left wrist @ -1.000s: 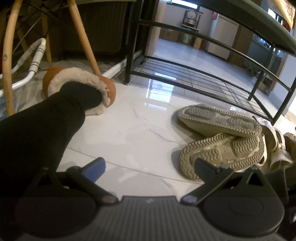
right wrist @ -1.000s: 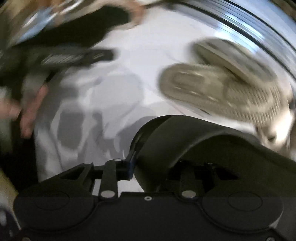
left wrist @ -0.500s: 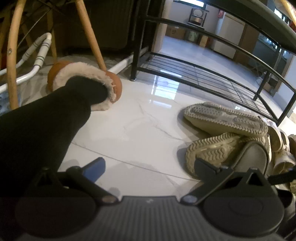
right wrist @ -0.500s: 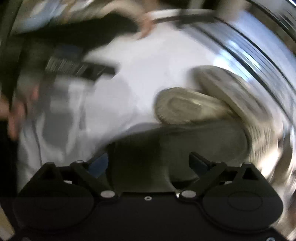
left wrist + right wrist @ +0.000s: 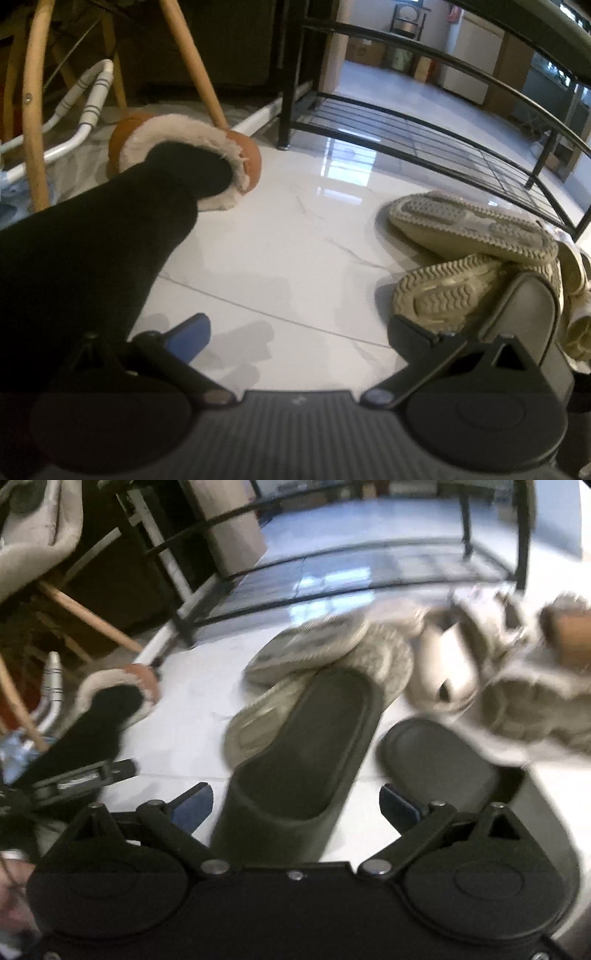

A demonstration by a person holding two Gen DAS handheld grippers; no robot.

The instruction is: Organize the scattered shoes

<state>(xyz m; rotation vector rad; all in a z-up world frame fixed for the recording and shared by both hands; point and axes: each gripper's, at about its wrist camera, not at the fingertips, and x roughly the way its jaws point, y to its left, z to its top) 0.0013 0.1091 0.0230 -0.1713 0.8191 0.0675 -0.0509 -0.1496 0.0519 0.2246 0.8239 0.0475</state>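
Dark grey slide sandal [image 5: 314, 746] lies on the white floor [image 5: 192, 716] right between the right tongs [image 5: 295, 805], toe end resting against the beige sneaker soles [image 5: 332, 653]. Right tongs spread wide, blue pads either side of the slide, not touching it, nothing gripped. Second dark slide [image 5: 439, 760] sits just beside it, to the right. Behind: pile w/ pale sandal [image 5: 450, 664] & more beige shoes, blurred. Left tongs [image 5: 299, 332] also wide open, empty, hovering low over bare floor. Two upturned beige sneakers [image 5: 472, 236] to its right, stacked, near the black shoe rack [image 5: 406, 125]. Person's leg in black, foot in a fur-lined brown slipper [image 5: 184, 147], left side by a wooden chair leg [image 5: 192, 62].
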